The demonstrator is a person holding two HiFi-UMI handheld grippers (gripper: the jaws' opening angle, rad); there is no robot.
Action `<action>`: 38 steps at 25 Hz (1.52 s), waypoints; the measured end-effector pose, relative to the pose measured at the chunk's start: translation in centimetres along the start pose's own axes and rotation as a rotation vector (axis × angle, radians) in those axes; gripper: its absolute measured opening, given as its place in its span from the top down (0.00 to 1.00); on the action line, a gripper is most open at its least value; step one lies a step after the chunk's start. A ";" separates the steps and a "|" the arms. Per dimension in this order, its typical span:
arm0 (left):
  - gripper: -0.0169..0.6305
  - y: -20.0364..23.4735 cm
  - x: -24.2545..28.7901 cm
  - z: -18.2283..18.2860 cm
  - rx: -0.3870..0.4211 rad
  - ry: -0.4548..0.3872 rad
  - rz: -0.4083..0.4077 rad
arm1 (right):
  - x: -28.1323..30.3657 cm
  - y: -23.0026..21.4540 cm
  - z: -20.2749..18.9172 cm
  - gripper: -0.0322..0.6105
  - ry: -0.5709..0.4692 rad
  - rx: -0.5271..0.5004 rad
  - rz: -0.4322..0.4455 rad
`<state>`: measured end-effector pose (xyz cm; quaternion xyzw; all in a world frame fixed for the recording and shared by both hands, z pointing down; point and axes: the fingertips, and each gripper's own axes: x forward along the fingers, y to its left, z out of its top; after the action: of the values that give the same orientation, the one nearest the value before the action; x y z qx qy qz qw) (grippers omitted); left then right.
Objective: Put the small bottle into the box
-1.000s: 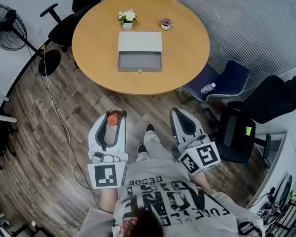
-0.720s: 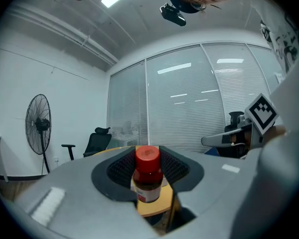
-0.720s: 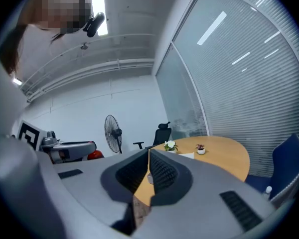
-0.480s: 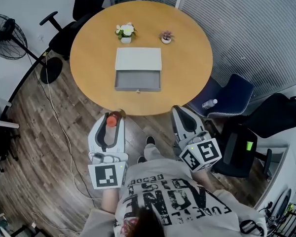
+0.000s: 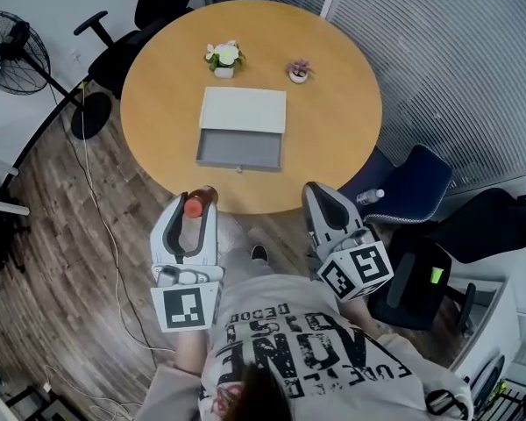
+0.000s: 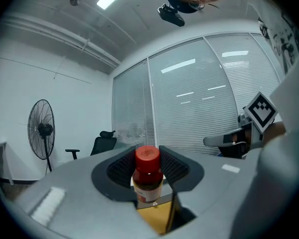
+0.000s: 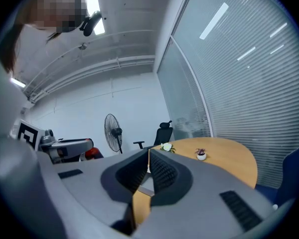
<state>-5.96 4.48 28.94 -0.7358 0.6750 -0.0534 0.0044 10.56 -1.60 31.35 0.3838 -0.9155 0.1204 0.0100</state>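
Observation:
A small amber bottle with a red cap stands upright between the jaws of my left gripper, which is shut on it. The gripper hovers at the near edge of the round wooden table. The grey box, a shallow drawer pulled open toward me, lies in the table's middle, beyond the bottle. My right gripper hangs at the table's near right edge, its jaws closed together with nothing between them.
Two small potted plants stand behind the box. Office chairs ring the table; one holds a plastic water bottle. A floor fan and a cable are at the left.
Both grippers have come closer to the table's near edge, the left one carrying the bottle. The jaws have not changed.

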 end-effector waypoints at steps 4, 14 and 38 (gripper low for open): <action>0.73 -0.2 0.4 -0.1 -0.005 0.016 0.005 | 0.0 -0.7 0.3 0.93 -0.009 0.003 -0.004; 0.73 0.1 1.9 -0.2 -0.010 0.041 0.000 | 0.5 -2.2 -0.1 0.93 0.010 0.029 -0.041; 0.73 10.6 16.3 -1.4 -0.026 0.054 -0.210 | 14.6 -3.7 0.6 0.93 0.021 0.080 -0.237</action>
<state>-15.28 -12.60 30.64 -0.8009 0.5946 -0.0645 -0.0286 2.89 -14.49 33.18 0.4882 -0.8580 0.1588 0.0186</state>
